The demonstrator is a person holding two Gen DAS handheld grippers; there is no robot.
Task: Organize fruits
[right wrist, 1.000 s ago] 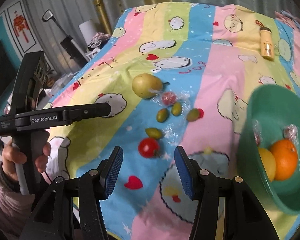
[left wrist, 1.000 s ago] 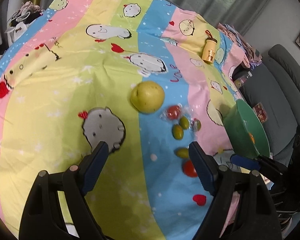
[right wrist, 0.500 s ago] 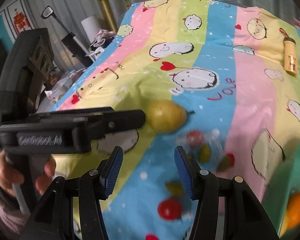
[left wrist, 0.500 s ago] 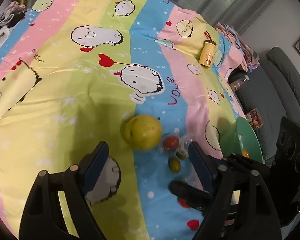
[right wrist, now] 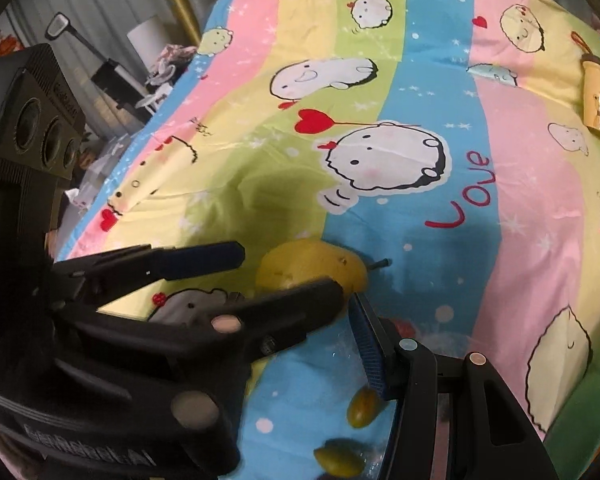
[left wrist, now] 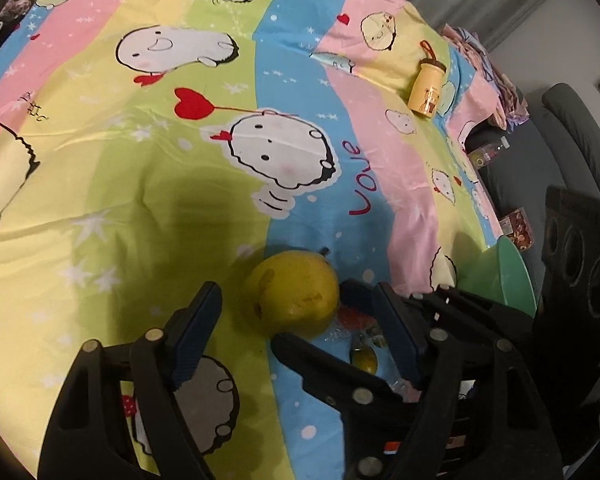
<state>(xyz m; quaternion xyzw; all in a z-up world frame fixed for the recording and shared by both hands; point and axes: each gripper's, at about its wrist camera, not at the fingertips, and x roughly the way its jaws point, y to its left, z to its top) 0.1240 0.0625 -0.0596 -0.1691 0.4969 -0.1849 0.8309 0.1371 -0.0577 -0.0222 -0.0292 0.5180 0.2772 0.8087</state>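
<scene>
1. Left wrist view: my left gripper (left wrist: 298, 312) is standing wide, its jaws having just been closing a little, with the large yellow-green pear (left wrist: 294, 294) lying just ahead between the blue pads, untouched, on the striped cartoon bedsheet (left wrist: 140, 160).
2. Right wrist view: my right gripper (right wrist: 340, 320) is reaching in part-open and empty, the pear just ahead, small green olive-like fruits (right wrist: 363, 402) lying below it.

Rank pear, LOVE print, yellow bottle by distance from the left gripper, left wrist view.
1. Pear: between the open fingers of the left gripper, nearer the right one, not yet gripped.
2. LOVE print: mid-cloth, ahead and slightly right.
3. Yellow bottle: lying far up the cloth, upper right.
</scene>
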